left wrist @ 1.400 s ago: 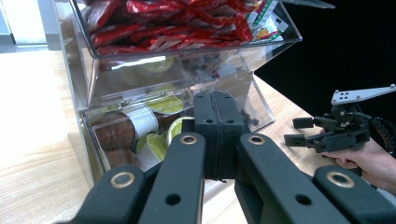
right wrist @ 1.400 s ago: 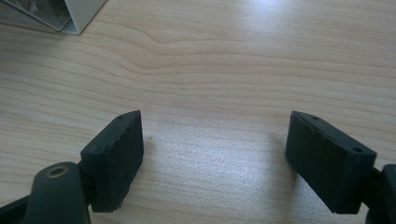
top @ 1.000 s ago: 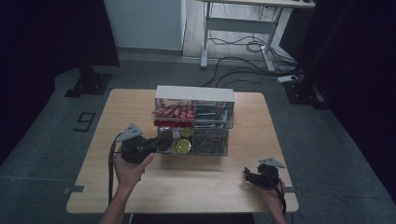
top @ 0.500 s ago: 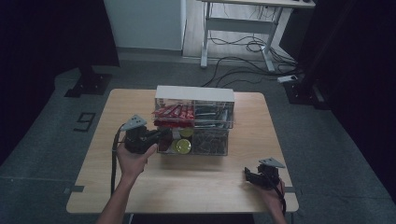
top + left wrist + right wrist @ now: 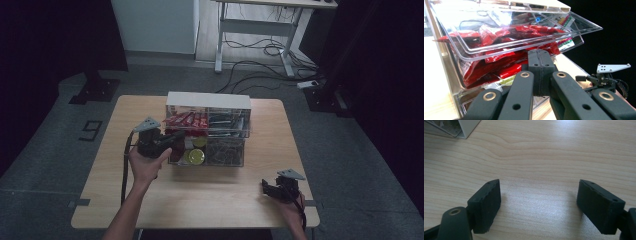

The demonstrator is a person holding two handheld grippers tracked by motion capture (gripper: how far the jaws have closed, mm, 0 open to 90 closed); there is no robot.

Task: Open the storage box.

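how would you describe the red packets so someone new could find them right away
On the wooden table stands a clear plastic box of stacked drawers. The red packets lie in its upper drawer, which is pulled out and tilted, by the left tool. They are glossy red; the drawer below holds a yellow round thing.

We see a light wooden table (image 5: 210, 200) standing on a grey floor (image 5: 370, 165). At its twelve o'clock a white-framed desk (image 5: 252, 25) stands against the far side, with black cables (image 5: 260, 50) tangled on the floor beneath it. At ten o'clock from the table a dark stand base (image 5: 95, 90) rests on the floor, and at nine o'clock we read a black digit 9 (image 5: 91, 130) marked there. Another dark base (image 5: 325, 97) sits at two o'clock.
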